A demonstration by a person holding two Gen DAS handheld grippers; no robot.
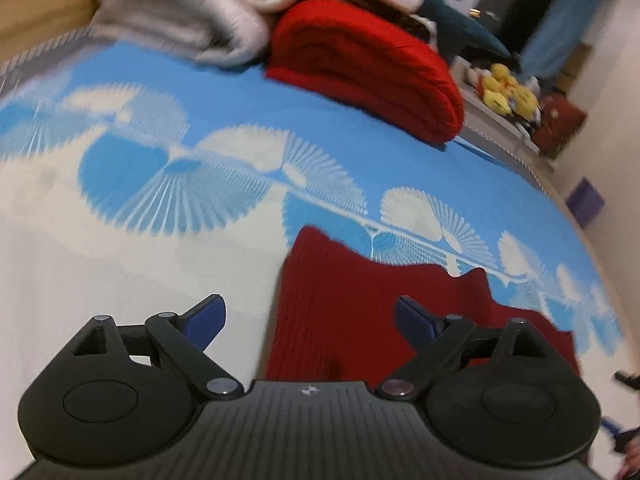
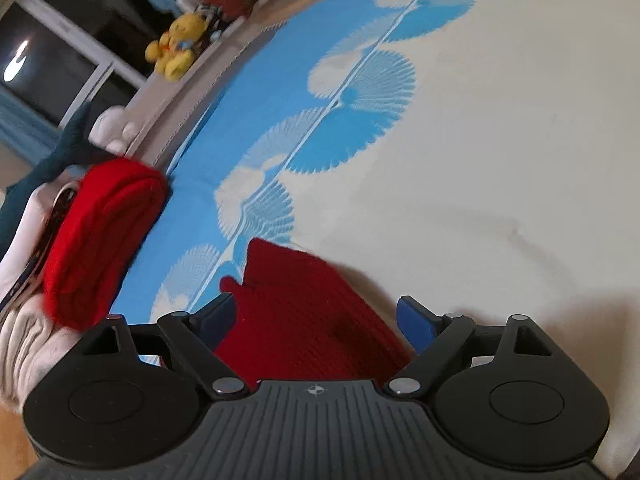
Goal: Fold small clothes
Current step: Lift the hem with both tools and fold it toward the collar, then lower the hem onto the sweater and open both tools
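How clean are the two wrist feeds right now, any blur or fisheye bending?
Left wrist: far folded red cloth and grey blanket smeared by motion; bedsheet horizon bows. Right wrist: sharper, dark red garment ribbing readable, window glare spot.

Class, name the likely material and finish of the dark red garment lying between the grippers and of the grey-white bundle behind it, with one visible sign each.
Dark red garment: probably knitted wool or acrylic, matte; fine parallel ribs. Grey-white bundle: likely fleece or plush, fuzzy surface, though blurred.

We saw a bed (image 2: 500, 140) under a blue-and-white fan-patterned sheet, a dark window (image 2: 52, 64) with blue curtains (image 1: 560, 28), and pale walls (image 1: 616, 112).
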